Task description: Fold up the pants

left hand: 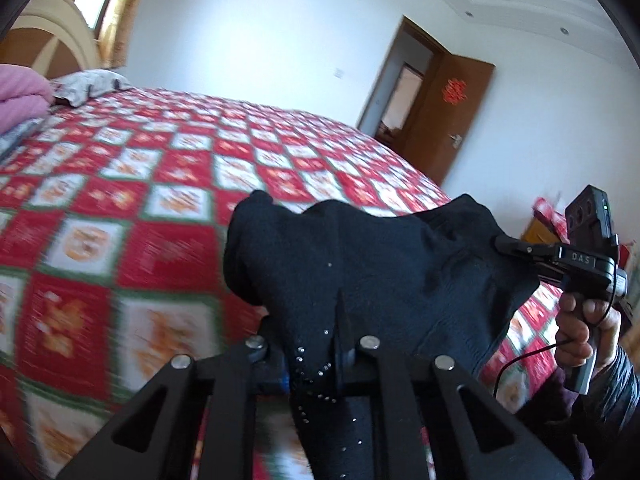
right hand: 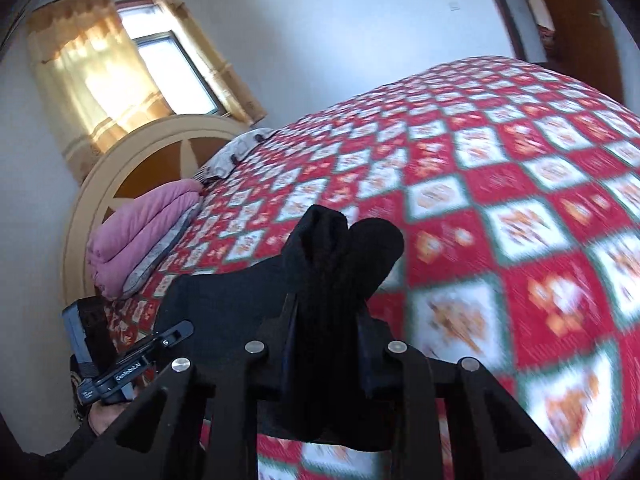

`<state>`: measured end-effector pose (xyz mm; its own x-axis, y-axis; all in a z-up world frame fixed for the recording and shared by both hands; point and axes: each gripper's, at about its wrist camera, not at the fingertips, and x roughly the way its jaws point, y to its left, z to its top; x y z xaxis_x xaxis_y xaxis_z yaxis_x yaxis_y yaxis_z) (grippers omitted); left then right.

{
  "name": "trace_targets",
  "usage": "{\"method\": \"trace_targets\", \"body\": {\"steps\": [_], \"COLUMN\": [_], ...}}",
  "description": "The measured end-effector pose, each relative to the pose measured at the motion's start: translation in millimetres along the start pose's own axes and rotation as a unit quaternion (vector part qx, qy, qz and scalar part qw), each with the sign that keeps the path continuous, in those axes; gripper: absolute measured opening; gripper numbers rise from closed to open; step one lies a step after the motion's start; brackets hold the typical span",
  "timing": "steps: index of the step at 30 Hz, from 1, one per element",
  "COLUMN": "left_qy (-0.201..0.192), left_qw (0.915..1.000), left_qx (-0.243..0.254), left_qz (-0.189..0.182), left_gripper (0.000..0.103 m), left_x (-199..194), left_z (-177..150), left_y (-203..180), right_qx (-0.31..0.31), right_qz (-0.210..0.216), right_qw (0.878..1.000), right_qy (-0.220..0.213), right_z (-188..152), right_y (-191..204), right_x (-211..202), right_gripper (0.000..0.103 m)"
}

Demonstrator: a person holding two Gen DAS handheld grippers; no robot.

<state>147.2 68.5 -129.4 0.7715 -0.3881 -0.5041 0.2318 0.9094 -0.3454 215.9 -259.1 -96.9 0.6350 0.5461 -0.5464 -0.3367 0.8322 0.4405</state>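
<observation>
We've got both tongs clamped on the black pants (left hand: 360, 264), lifted w/ the bed (left hand: 120, 184) behind. Left tongs (left hand: 340, 320) pinched narrow on a bunched edge, cloth draping over the fingers & hanging down between the arms. Right tongs (right hand: 328, 320) also narrow, fabric wadded up between the fingers, folds poking up past the tips. Pants stretch across btwn the two. In left view, right hand (left hand: 580, 328) grips its handle upright, tongs biting the pants' far edge.
</observation>
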Motion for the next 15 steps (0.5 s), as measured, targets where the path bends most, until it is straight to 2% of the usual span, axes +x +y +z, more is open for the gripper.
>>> {"method": "trace_targets", "body": {"steps": [9,12,15], "left_qy": [-0.032,-0.024,0.004], "left_qw": [0.9947,0.9926,0.9914], "left_qx": [-0.026,-0.029,-0.036], "left_qz": [0.094,0.116,0.126], "left_gripper": [0.015,0.015,0.019], "left_x": [-19,-14,1], "left_z": [33,38,34], "left_y": [84,110,135], "right_qx": [-0.021,-0.013,-0.002], "right_qz": [0.084,0.101,0.102], "right_qw": [0.996,0.993,0.991], "right_qy": [0.038,0.061,0.089], "right_z": [61,69,70], "right_y": [62,76,80], "right_x": [120,163,206], "right_gripper": [0.026,0.026,0.026]}}
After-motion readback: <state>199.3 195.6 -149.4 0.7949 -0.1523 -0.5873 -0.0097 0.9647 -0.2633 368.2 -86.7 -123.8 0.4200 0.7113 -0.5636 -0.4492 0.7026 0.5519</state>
